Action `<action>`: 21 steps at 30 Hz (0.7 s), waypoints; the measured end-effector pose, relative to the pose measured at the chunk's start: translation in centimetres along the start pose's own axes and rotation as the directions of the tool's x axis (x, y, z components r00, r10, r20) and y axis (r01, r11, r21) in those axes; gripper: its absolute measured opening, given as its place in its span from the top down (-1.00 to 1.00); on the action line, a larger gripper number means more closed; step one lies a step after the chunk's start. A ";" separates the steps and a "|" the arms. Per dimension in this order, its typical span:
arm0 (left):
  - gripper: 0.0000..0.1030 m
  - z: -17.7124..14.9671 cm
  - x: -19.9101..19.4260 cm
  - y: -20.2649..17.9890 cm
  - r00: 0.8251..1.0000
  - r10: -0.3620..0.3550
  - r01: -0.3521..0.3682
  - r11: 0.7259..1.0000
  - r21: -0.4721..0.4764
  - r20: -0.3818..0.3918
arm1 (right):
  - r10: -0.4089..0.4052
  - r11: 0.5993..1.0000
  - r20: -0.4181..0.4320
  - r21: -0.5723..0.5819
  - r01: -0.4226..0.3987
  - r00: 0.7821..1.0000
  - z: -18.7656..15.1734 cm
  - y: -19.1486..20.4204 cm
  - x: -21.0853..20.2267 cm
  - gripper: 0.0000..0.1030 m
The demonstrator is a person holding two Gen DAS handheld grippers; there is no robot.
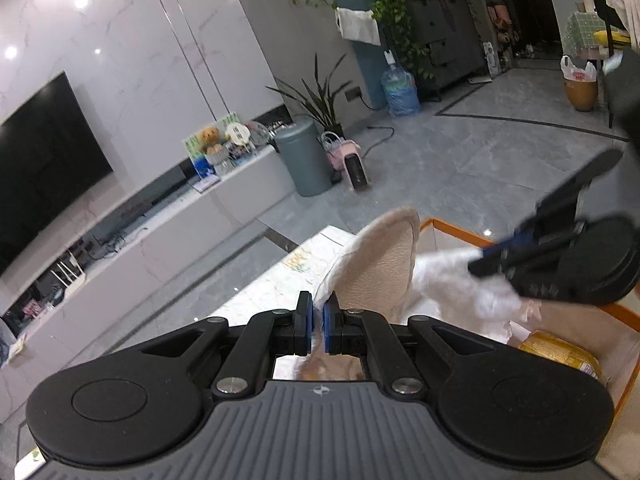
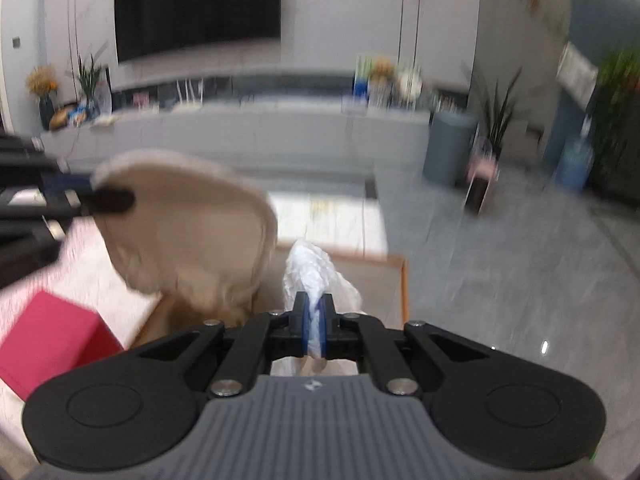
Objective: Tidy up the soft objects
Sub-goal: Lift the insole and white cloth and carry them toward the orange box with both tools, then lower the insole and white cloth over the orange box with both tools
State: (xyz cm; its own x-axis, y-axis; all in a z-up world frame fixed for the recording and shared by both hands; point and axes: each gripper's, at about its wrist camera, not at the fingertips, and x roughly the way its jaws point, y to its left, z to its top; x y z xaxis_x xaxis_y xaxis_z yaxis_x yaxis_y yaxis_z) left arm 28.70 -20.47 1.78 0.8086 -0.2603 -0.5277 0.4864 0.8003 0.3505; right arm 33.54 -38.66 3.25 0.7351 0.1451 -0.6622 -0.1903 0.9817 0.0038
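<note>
Mid-task: left gripper (image 1: 317, 322) clamped on beige slipper (image 1: 380, 264), right gripper (image 2: 316, 326) pinching white plastic bag (image 2: 316, 276), both above orange-rimmed box (image 1: 452, 232) at 1 o'clock; yellow item (image 1: 560, 354) already inside, release pending

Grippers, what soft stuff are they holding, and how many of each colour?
Beige slipper: 1, in the left gripper.
White bag: 1, in the right gripper.
Total: 2, both over the orange-edged box.

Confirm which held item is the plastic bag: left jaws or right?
Right gripper: its jaws pinch the crinkly white plastic bag. The left gripper holds the beige slipper instead, above the orange-rimmed box.
</note>
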 end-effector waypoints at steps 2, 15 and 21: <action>0.90 0.0 0.5 -0.3 1.000 -0.002 0.002 1.000 0.011 -0.004 | 0.017 1.000 -0.058 0.016 -0.016 0.998 -0.9 -0.4 1.9 0.96; 0.89 1.0 2.3 -1.2 0.996 -0.057 0.055 0.998 0.032 0.062 | 0.020 0.999 -0.329 0.032 -0.011 0.944 -2.1 -0.5 8.9 0.94; 0.89 1.3 3.1 -2.0 0.996 -0.077 0.076 0.997 0.030 0.038 | -0.025 0.999 -0.336 -0.027 0.016 0.941 -2.9 0.2 8.9 0.91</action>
State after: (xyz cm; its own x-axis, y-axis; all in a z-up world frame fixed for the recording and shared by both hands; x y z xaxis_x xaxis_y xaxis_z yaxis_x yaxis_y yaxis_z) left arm 30.73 -23.58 0.47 0.7806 -0.3418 -0.5232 0.5562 0.7618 0.3321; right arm 38.15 -37.49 -4.76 0.4780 0.0711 -0.8755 -0.1959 0.9802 -0.0274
